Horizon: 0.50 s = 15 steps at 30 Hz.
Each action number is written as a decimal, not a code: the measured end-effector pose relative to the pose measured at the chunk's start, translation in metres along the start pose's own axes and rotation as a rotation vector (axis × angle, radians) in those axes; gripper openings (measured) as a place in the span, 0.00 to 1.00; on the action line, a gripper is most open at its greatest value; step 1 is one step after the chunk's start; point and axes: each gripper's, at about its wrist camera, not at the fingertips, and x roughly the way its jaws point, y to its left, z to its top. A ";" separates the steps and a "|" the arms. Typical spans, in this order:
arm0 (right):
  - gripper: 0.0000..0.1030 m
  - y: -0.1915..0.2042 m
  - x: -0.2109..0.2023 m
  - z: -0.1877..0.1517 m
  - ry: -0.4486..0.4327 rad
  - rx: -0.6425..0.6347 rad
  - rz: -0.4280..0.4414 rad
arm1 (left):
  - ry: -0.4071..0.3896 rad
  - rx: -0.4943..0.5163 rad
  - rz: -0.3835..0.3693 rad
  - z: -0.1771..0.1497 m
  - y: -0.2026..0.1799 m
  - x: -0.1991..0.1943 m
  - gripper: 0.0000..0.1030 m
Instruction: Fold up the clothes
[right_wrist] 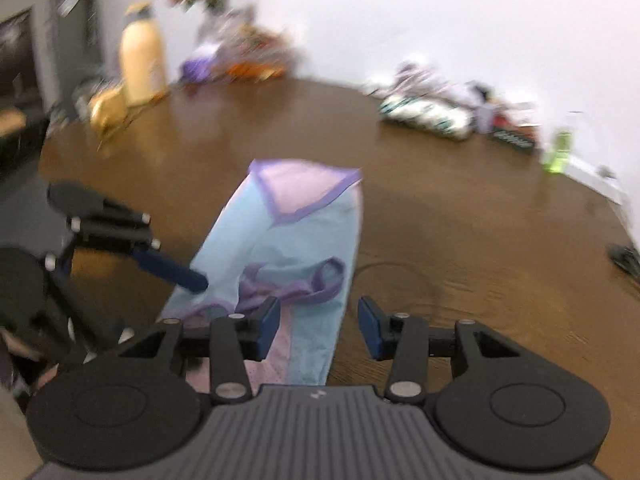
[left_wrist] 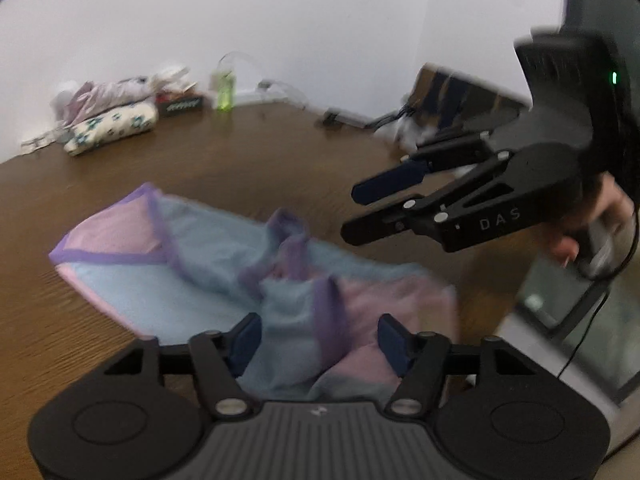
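A small light-blue and pink garment with purple trim [left_wrist: 208, 264] lies partly folded on the brown wooden table [left_wrist: 280, 152]; it also shows in the right wrist view [right_wrist: 288, 240]. My left gripper [left_wrist: 318, 340] is open, its jaws wide on either side of the garment's near edge, holding nothing. My right gripper [right_wrist: 318, 326] is open and empty, above the garment's near right edge. In the left wrist view the right gripper [left_wrist: 354, 212] hovers above the garment's right side. In the right wrist view one blue finger of the left gripper [right_wrist: 172, 270] reaches the garment's left edge.
Folded flowered clothes [left_wrist: 112, 126] and a green bottle [left_wrist: 225, 88] sit at the table's far edge by the white wall. A cardboard box [left_wrist: 460, 100] and cables lie at the far right. A yellow bottle [right_wrist: 142, 60] and a colourful bouquet [right_wrist: 236, 52] stand at the far left.
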 end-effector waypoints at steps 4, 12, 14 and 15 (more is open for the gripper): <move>0.42 0.004 0.014 0.005 0.000 -0.068 0.028 | -0.004 -0.090 0.151 0.007 0.019 0.008 0.36; 0.48 -0.004 0.034 0.014 0.005 -0.057 0.073 | -0.026 -0.209 0.204 0.005 0.041 -0.010 0.53; 0.33 -0.008 0.042 0.012 0.032 -0.021 0.109 | -0.004 -0.205 0.186 0.000 0.036 -0.012 0.53; 0.30 -0.009 0.046 0.010 0.033 -0.001 0.116 | 0.012 -0.213 0.171 -0.004 0.033 -0.010 0.53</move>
